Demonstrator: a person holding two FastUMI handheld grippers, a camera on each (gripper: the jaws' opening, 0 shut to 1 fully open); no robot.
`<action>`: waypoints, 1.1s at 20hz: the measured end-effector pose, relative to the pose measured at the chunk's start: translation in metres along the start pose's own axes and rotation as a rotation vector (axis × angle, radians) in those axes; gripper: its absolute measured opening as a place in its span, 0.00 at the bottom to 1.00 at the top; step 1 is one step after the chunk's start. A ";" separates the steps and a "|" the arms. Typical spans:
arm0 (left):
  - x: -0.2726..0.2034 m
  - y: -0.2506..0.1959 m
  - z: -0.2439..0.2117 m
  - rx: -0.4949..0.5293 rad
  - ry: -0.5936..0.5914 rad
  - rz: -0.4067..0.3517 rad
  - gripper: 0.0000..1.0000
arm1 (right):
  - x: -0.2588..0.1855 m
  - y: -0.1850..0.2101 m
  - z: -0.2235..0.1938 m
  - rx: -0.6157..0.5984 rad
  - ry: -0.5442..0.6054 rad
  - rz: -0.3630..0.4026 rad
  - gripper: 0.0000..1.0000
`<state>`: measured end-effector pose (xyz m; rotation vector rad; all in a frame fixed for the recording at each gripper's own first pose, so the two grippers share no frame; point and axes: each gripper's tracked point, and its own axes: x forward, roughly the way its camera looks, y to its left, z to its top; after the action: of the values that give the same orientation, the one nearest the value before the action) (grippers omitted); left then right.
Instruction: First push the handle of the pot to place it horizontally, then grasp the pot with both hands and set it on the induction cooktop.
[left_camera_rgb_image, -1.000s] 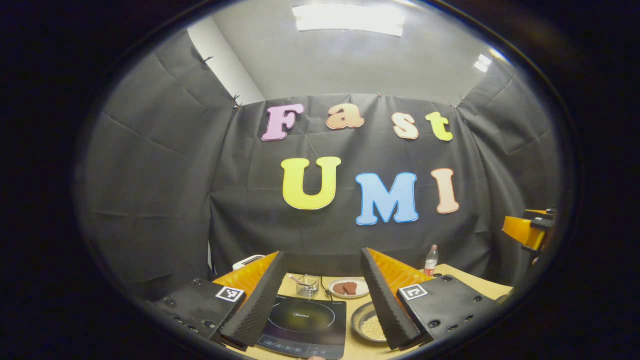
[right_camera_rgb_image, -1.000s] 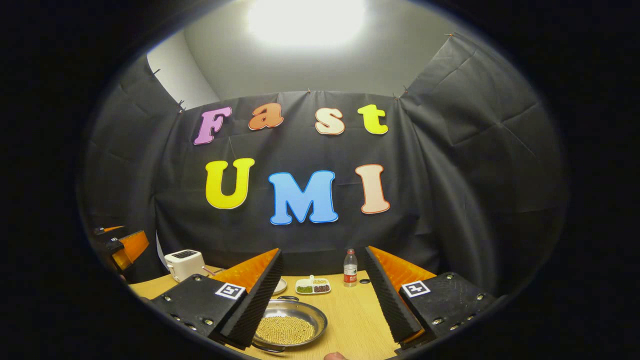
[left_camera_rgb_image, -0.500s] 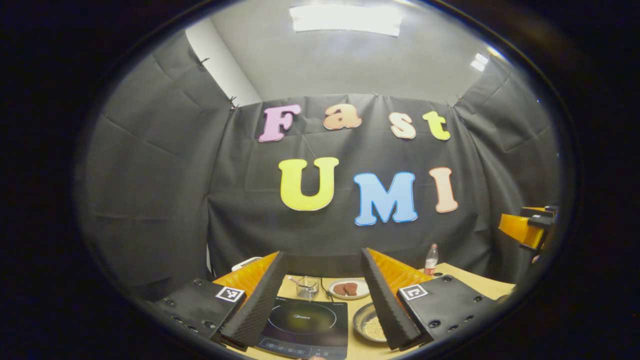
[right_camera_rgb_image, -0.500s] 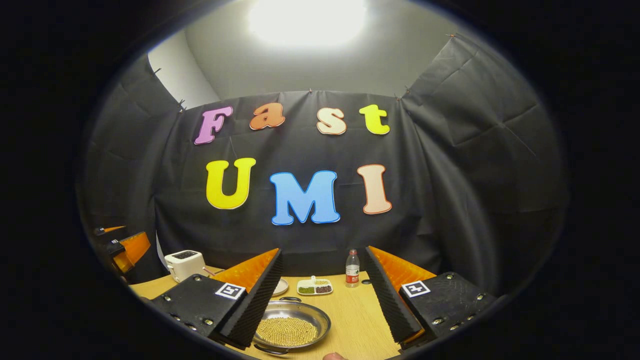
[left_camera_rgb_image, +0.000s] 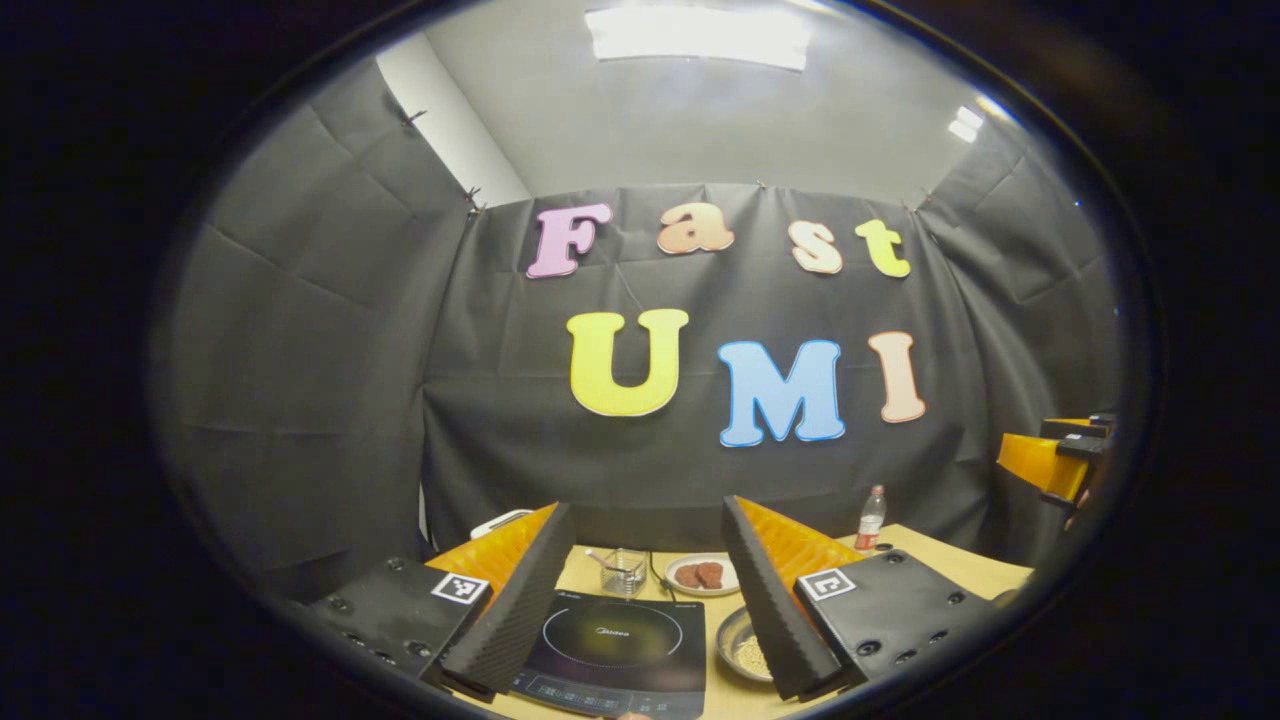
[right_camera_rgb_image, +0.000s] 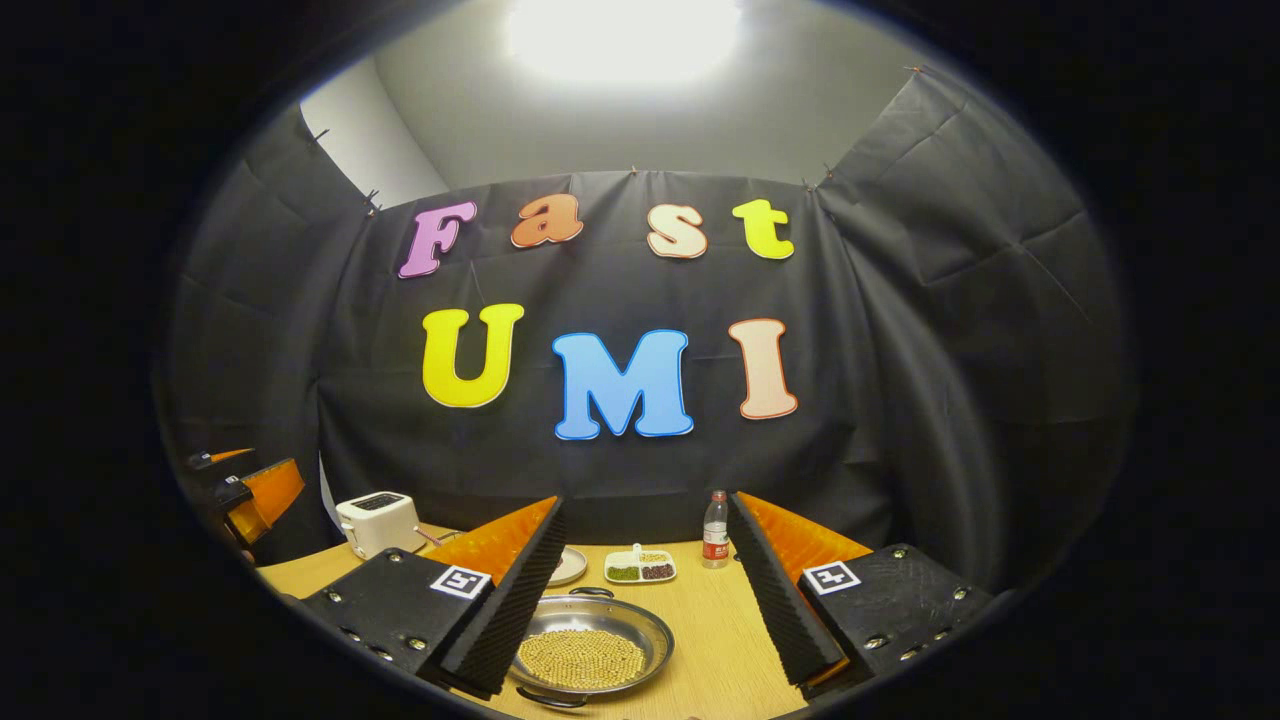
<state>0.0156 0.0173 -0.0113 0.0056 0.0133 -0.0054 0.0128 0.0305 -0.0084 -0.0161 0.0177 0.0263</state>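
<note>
A shallow steel pot (right_camera_rgb_image: 590, 647) holding small pale beans sits on the wooden table, with one loop handle at its far rim and one at its near rim. My right gripper (right_camera_rgb_image: 650, 600) hovers open above and behind it, the left finger overlapping the pot's left edge. In the left gripper view the black induction cooktop (left_camera_rgb_image: 612, 650) lies between the fingers of my open left gripper (left_camera_rgb_image: 645, 600). The pot (left_camera_rgb_image: 742, 652) shows partly behind the right finger. Nothing is held by either gripper.
A white toaster (right_camera_rgb_image: 377, 520), a small divided dish (right_camera_rgb_image: 640, 570) and a water bottle (right_camera_rgb_image: 715, 543) stand at the back of the table (right_camera_rgb_image: 710, 640). A plate of brown food (left_camera_rgb_image: 702, 575) and a clear glass box (left_camera_rgb_image: 622, 570) sit behind the cooktop. The other gripper (left_camera_rgb_image: 1050, 460) hangs at the far right.
Both grippers have tipped slightly downward, so the table items sit a little higher and more of the pot and cooktop shows. Both stay open; nothing on the table has moved.
</note>
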 end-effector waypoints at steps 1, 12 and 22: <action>-0.001 0.002 0.000 0.002 -0.001 0.002 0.98 | 0.000 0.002 0.000 -0.003 0.002 0.002 0.98; -0.001 0.016 0.004 0.004 -0.012 0.002 0.97 | -0.001 0.016 0.003 -0.020 -0.008 0.001 0.48; 0.006 0.035 0.003 0.008 -0.017 0.005 0.99 | 0.008 0.041 -0.003 0.001 0.007 0.040 0.01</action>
<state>0.0219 0.0525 -0.0077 0.0136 -0.0039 -0.0006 0.0199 0.0717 -0.0124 -0.0150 0.0247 0.0664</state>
